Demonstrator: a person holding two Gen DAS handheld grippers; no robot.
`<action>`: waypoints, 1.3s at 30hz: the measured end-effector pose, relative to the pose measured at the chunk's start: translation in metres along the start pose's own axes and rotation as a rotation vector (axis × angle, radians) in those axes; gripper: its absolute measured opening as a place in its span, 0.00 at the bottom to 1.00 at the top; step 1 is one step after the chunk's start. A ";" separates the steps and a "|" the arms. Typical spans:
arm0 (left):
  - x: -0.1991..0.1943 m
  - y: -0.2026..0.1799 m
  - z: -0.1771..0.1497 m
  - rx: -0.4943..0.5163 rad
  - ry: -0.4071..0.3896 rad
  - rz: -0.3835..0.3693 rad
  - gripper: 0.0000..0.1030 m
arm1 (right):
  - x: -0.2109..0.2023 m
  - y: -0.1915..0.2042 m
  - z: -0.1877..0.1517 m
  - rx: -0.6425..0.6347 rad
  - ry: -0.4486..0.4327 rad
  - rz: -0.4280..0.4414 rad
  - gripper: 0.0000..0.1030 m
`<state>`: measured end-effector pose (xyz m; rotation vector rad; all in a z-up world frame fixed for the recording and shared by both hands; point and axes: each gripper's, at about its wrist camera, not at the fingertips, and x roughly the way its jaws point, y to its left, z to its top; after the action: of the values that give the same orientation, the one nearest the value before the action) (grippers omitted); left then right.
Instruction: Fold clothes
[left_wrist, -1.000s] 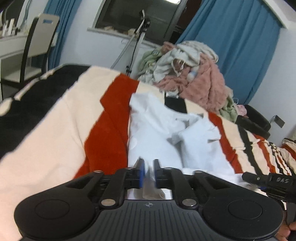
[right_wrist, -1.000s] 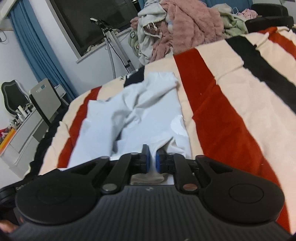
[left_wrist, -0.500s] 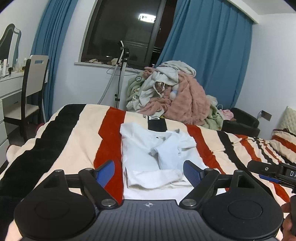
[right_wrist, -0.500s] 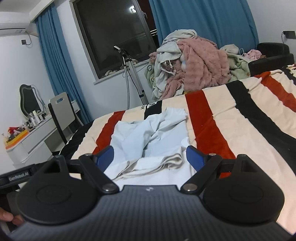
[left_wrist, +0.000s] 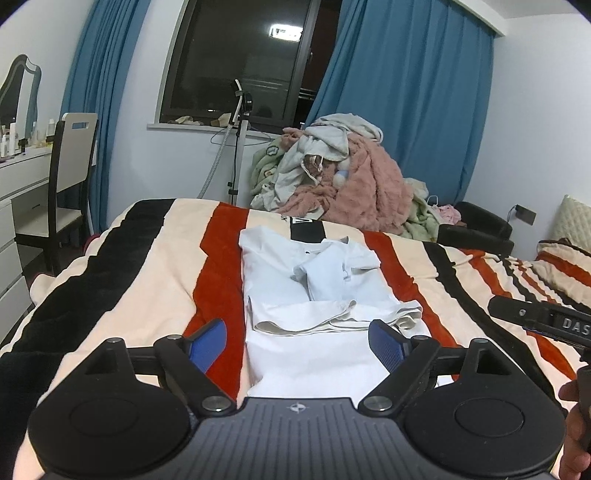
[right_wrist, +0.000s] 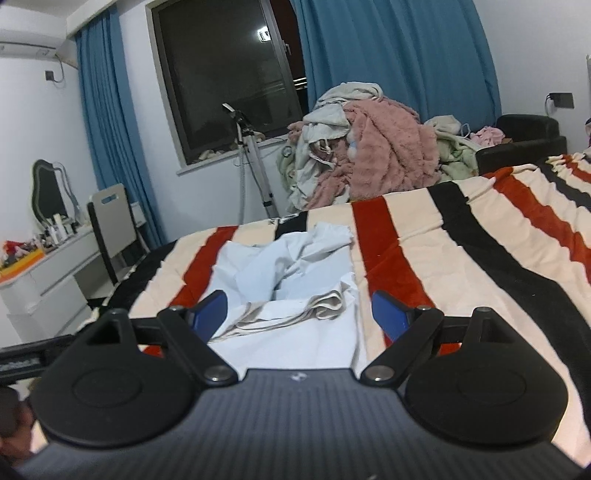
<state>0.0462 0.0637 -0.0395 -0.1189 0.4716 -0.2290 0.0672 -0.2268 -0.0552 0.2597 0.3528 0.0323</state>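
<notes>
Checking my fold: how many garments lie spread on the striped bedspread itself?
1: a pale blue shirt, partly folded, in the middle of the bedspread. More clothes sit in a pile beyond it.

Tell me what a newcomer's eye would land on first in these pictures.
First, the pale blue shirt, partly folded, lying in the middle of the striped blanket on the bed. Behind it, a big heap of clothes rises at the bed's far edge, below the dark window and blue curtains. In the foreground, the left gripper and right gripper stand open, holding nothing.
</notes>
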 end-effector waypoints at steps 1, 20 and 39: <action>0.001 0.000 -0.001 -0.010 0.011 -0.004 0.83 | 0.001 0.000 0.000 -0.005 0.003 -0.008 0.84; 0.073 0.067 -0.059 -0.658 0.390 -0.173 0.82 | 0.025 -0.064 -0.018 0.605 0.212 0.201 0.85; 0.119 0.075 -0.071 -0.839 0.283 -0.238 0.09 | 0.086 -0.080 -0.102 0.975 0.380 0.105 0.16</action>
<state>0.1308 0.1030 -0.1669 -0.9760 0.8154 -0.2704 0.1114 -0.2722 -0.1968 1.2481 0.7192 0.0101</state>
